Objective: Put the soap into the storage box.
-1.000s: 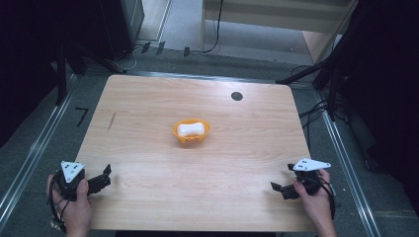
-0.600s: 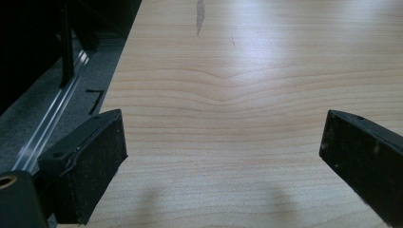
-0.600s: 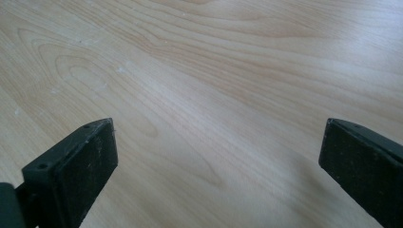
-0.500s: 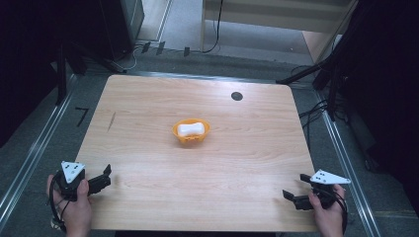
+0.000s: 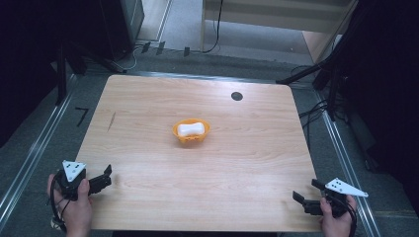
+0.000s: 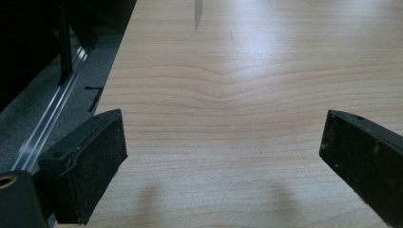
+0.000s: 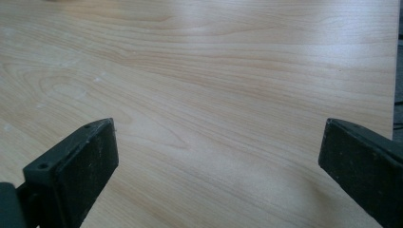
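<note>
Centrally, a small orange bowl with a scalloped rim, seemingly plastic (image 5: 191, 133), stands upright near the middle of the pale wooden table (image 5: 148, 103), and a white bone-shaped piece (image 5: 190, 129) lies inside it, resting across the hollow. Judged by appearance, both are light; the bowl looks thin-walled and fairly stiff yet smooth, so it may slide or tip if pushed from one side. The white piece looks rounded and possibly slick; its material cannot be told. Its narrow waist between the two lobes is the likeliest place to pinch it, taken from above so the pads clear the rim. The bowl itself would be held best at its rim wall, one pad inside and one outside. A small dark round mark (image 5: 236, 96) sits on the table beyond the bowl, well apart from it. The left gripper (image 5: 101, 180) is held at the near left edge, jaws spread wide over bare wood. The right gripper (image 5: 306, 197) is held at the near right corner, jaws likewise spread wide and empty. Both are well apart from the bowl.
</note>
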Demonstrator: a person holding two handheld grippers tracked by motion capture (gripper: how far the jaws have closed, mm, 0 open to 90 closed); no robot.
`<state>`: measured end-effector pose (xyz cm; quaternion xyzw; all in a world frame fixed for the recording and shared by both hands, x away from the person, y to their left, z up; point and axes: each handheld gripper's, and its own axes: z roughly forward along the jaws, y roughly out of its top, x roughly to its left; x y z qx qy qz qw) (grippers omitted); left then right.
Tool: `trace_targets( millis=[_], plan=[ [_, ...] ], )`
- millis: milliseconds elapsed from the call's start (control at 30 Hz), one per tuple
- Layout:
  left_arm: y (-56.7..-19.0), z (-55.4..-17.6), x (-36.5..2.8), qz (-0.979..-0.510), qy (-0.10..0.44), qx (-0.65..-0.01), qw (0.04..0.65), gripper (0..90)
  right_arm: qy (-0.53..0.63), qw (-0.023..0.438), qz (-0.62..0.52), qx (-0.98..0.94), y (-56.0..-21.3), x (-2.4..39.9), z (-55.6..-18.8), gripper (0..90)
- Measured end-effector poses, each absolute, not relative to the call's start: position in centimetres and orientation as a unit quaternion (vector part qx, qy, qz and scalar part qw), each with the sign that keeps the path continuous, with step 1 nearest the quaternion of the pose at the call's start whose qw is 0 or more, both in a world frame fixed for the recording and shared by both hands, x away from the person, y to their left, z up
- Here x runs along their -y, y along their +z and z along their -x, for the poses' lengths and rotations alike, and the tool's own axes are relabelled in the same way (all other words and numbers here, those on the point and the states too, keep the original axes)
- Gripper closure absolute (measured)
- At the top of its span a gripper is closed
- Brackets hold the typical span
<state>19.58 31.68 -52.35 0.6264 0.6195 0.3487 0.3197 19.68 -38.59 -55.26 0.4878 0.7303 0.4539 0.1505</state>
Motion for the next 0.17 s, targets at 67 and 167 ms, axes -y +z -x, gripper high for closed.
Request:
trace_targets(
  millis=[67,167],
  plan=[
    [-52.37,-19.58,-31.65,-0.625,0.351,-0.619,0.320,2.2,0.449,0.157,-0.482,-0.735,-55.26,38.39,-19.63,0.0],
    [-52.36,-19.53,-31.66,-0.625,0.351,-0.619,0.322,2.2,0.445,0.158,-0.481,-0.739,-55.32,38.14,-19.59,0.0]
  ],
)
